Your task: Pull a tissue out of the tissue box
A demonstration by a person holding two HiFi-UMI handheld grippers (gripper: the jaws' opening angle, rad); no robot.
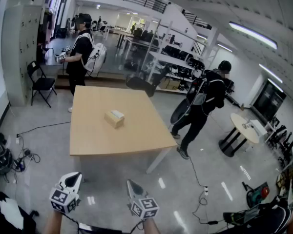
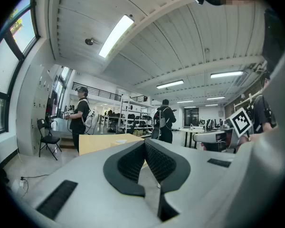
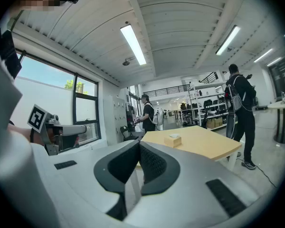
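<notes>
A tan tissue box (image 1: 114, 118) with a white tissue poking from its top sits near the middle of a light wooden table (image 1: 136, 138). In the right gripper view the tissue box (image 3: 173, 140) shows small on the table (image 3: 204, 147), far ahead. My left gripper (image 1: 76, 178) and right gripper (image 1: 131, 184) hang low at the picture's bottom, well short of the table's near edge. Both are shut with nothing between the jaws; the left gripper (image 2: 144, 143) and the right gripper (image 3: 138, 143) each show tips pressed together.
A person with a white backpack (image 1: 82, 50) stands beyond the table's far side. Another person in black (image 1: 202, 106) walks at the table's right. A folding chair (image 1: 40, 82) stands at far left, a round side table (image 1: 244, 128) at right. Cables (image 1: 24, 155) lie on the floor.
</notes>
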